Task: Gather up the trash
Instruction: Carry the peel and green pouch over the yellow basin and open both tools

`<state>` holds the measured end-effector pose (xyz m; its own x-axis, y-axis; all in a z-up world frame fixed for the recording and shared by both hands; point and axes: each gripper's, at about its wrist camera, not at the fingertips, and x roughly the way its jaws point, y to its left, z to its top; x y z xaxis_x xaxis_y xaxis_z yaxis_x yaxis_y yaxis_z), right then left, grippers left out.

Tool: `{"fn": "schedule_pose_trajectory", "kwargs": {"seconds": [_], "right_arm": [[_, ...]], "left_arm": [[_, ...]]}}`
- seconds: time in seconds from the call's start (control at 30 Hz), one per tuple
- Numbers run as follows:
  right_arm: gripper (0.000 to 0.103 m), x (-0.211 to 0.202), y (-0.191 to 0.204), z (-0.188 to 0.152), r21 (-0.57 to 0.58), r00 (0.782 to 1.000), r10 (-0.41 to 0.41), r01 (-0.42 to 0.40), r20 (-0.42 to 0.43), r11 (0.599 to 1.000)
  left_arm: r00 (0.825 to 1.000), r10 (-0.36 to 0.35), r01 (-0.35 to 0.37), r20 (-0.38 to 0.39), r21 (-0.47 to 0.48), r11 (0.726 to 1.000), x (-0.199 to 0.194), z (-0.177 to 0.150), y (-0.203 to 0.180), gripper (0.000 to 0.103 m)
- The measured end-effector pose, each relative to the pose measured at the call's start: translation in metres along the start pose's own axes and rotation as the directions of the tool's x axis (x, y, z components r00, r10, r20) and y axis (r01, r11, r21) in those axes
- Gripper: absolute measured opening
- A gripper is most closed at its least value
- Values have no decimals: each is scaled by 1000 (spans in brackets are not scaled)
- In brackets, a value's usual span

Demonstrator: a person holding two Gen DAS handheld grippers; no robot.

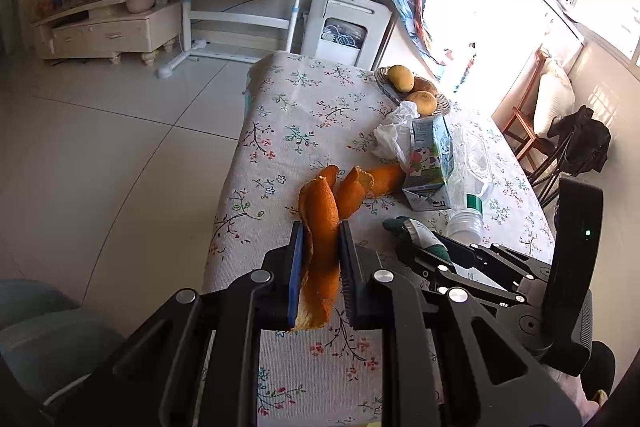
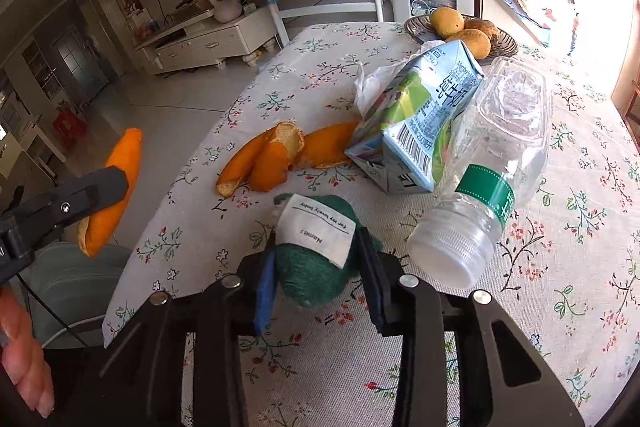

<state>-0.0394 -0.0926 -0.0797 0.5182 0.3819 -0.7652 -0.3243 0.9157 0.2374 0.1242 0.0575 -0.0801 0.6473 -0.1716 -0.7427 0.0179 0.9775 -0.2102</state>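
The left tool (image 1: 320,259) pinched a curled, pithy orange peel strip (image 1: 322,227) above the floral-clothed bench (image 1: 304,107); the right tool (image 2: 320,279) clamped a fuzzy green cloth (image 2: 312,267) with a white label.

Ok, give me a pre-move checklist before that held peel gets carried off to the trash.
1. Left gripper shut on the held orange peel: ok.
2. Held peel lifted off the tablecloth: ok; the right wrist view shows it beyond the table edge, over the floor.
3. Right gripper around the green fuzzy item: ok, fingers on both sides; firmness of grip cannot tell.
4. Trash bin or bag to drop into: cannot tell, none clearly in view.
5. Remaining trash on the table: not ok; more peel pieces, the milk carton and the plastic bottle still lie there.
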Motion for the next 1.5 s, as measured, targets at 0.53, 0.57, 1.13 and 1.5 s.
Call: {"fn": "schedule_pose_trajectory", "kwargs": {"seconds": [0.53, 0.57, 1.13, 1.5], "right_arm": [[35, -67, 0, -28, -89, 995, 81, -75, 63, 993], [35, -71, 0, -34, -89, 994, 88, -82, 61, 993], [36, -89, 31, -160, -166, 974, 141, -171, -179, 971], [43, -76, 37, -192, -153, 949, 125, -174, -289, 973]], "left_arm": [[998, -50, 45, 34, 125, 991, -17, -26, -44, 16], [998, -49, 43, 39, 131, 990, -20, -30, -46, 16], [997, -70, 73, -31, 112, 991, -45, -113, -54, 16], [996, -74, 79, -41, 125, 989, -65, -149, -58, 16]]}}
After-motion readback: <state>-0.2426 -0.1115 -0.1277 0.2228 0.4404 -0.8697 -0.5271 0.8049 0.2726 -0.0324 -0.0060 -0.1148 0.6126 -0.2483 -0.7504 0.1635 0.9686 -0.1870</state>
